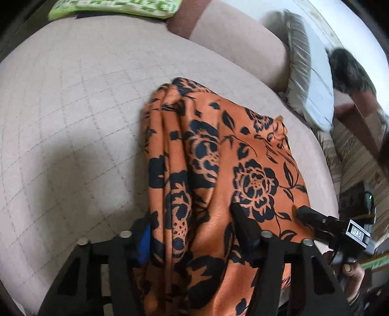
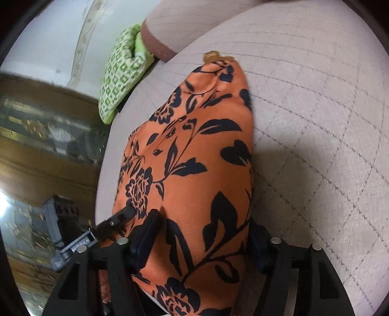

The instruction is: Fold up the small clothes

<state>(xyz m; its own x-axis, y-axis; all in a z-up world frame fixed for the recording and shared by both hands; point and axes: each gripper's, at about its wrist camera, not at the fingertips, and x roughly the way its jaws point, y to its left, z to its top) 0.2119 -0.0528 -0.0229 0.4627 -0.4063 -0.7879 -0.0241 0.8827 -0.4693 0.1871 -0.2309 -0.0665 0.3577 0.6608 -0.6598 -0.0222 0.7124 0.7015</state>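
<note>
An orange cloth with black flowers (image 1: 243,145) lies bunched and partly folded on a quilted pinkish seat (image 1: 73,121). My left gripper (image 1: 192,218) stands open at the cloth's near end, and a thick bunch of folds runs between its fingers and down over its crossbar. One finger of the right gripper (image 1: 304,212) rests on the cloth just to the right. In the right wrist view the same cloth (image 2: 194,145) fills the gap of my open right gripper (image 2: 203,218). The left gripper's fingertip (image 2: 127,211) touches the cloth beside it.
A green patterned cushion (image 1: 116,7) (image 2: 121,73) lies at the seat's back edge. A grey pillow (image 1: 299,60) leans against the backrest. A hand (image 1: 352,269) holds the right gripper. The seat (image 2: 316,121) drops off to a patterned floor (image 2: 36,158).
</note>
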